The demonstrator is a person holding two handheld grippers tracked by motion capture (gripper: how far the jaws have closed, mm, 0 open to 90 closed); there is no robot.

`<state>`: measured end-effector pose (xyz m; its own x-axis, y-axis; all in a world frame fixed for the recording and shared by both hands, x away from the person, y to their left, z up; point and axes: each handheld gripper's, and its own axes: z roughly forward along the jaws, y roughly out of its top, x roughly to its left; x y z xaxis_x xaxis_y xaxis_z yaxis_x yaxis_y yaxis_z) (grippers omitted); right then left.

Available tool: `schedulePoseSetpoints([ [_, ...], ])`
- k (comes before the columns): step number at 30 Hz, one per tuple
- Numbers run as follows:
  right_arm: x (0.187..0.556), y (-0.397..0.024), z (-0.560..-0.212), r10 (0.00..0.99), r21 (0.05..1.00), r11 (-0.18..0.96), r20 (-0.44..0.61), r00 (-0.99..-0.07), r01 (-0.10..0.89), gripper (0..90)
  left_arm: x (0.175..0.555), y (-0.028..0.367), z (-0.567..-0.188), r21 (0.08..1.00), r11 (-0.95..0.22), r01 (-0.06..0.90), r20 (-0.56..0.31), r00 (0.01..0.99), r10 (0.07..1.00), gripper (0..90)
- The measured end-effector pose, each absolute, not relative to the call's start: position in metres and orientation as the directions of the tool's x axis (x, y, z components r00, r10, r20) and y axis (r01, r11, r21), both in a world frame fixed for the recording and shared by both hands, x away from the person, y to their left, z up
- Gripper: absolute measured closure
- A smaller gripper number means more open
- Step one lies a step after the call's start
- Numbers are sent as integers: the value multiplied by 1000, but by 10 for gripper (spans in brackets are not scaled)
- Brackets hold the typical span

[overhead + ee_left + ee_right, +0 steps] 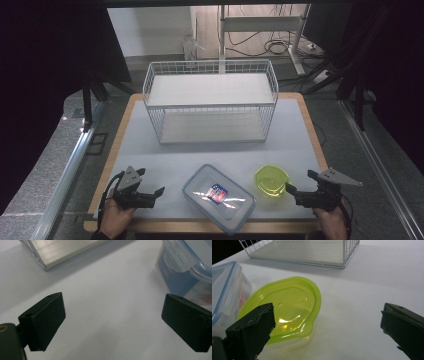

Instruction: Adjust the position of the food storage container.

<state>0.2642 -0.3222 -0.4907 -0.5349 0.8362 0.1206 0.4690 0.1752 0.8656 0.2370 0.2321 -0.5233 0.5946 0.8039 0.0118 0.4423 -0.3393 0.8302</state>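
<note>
Beside the right gripper's (327,330) wide-open, empty fingers sits the green container (284,307), while the left gripper (112,322) gapes empty near the clear lidded box (187,267).

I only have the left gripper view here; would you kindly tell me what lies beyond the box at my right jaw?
Observer: A green bowl sits right of the box, apart from it.
Operator: Where is the right gripper?
Observer: The right gripper is just right of the bowl, jaws open, holding nothing.
Operator: Anything farther back?
Observer: A white wire rack stands mid-table, its shelves bare.
</note>
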Motion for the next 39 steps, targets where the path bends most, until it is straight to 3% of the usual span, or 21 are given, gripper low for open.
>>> schedulePoseSetpoints([
  [8,264,-318,-490,838,863,188,109,-535,470,0,237,232,-525,852,-316,417,-9,616,788,40],
  [30,260,-306,-482,844,838,256,49,-534,482,4,236,234,-522,833,-280,477,-62,583,810,43],
  [35,256,-302,-475,848,838,278,16,-530,469,113,235,232,-521,830,-291,475,-60,595,801,33],
  [36,252,-299,-471,840,839,287,11,-542,463,197,235,232,-521,833,-289,472,-65,601,796,32],
  [38,250,-298,-469,839,839,286,15,-543,463,230,235,232,-520,836,-287,468,-64,602,796,33],
  [39,245,-295,-465,824,838,295,20,-567,458,332,234,232,-519,836,-290,466,-59,600,798,40],
])
